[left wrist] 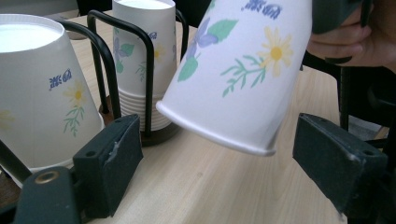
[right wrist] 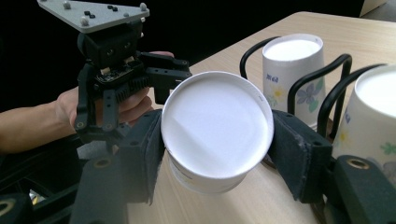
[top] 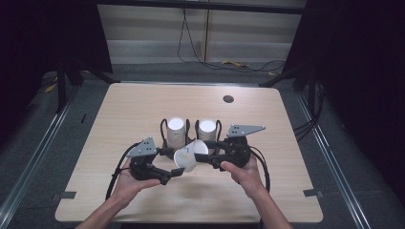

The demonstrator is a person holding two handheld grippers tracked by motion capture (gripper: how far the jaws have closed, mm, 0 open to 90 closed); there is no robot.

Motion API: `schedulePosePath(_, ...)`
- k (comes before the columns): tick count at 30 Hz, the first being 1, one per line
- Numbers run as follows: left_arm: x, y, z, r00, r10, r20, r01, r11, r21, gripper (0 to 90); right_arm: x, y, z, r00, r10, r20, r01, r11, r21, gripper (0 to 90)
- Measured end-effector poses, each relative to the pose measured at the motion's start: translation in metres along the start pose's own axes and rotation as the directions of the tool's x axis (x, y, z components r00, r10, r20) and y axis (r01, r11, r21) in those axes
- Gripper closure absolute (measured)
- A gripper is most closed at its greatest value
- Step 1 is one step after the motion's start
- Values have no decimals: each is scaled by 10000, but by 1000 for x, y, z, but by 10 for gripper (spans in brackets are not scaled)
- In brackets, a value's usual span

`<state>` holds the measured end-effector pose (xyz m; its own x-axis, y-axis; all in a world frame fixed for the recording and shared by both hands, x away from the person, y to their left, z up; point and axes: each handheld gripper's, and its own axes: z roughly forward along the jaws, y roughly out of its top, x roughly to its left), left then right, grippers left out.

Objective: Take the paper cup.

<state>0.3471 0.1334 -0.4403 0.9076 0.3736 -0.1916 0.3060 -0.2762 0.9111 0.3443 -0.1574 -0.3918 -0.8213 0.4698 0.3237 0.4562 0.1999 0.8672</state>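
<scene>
Holding a single paper cup pinched by its base end between the two black jaws of the right gripper, flat white bottom facing that gripper's own camera, pads pressed against the wall on either side. Tilted, rim pointing down and toward the left gripper, cup clear of the table and lifted just in front of the two stacks.

Left jaws spread wide, one on each side of the cup's open rim and a little below it, not touching the printed wall; rim hanging between and just above them. Behind the left jaws, two stacks of upturned cups seated in a black wire holder, the nearer stack just beside the left-hand jaw.

Judged step: a hand-over, or a two-handed hold, of one cup taken from the stacks, with the receiving side not yet closed.

Next move, as a judgement: bringing the left jaws up around the rim end, squarely across the widest part, then closing gently; thin paper likely to buckle under a hard squeeze. Keeping the right pinch on until the left one bears, and steering clear of the near stack and the wire loops.
</scene>
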Motion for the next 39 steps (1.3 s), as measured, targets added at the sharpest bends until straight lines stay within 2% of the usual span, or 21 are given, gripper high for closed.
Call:
schedulePosePath(15, 0, -7, 5, 9997, 195, 151, -198, 9996, 196, 156, -2, -14, 9, 9987, 354, -379, -352, 9994, 56, 383)
schedulePosePath(23, -2, -8, 5, 9987, 449, 224, -456, 9985, 312, 157, -2, -18, 16, 9956, 636, -683, -632, 9980, 82, 383)
schedulePosePath(29, -4, -10, 7, 9981, 536, 319, -538, 9985, 59, 156, -3, -16, 15, 9914, 761, -1066, -787, 9967, -208, 383)
schedulePosePath(32, -3, -11, 7, 9983, 435, 396, -432, 9990, -77, 158, -4, -16, 16, 9885, 900, -1216, -943, 9951, -297, 383)
schedulePosePath(35, -3, -12, 8, 9985, 371, 402, -374, 9993, 69, 179, -5, -17, 17, 9883, 933, -1209, -968, 9950, -232, 383)
schedulePosePath(39, -3, -12, 9, 9983, 390, 428, -389, 9992, -29, 178, -5, -17, 17, 9884, 920, -1210, -949, 9953, -185, 383)
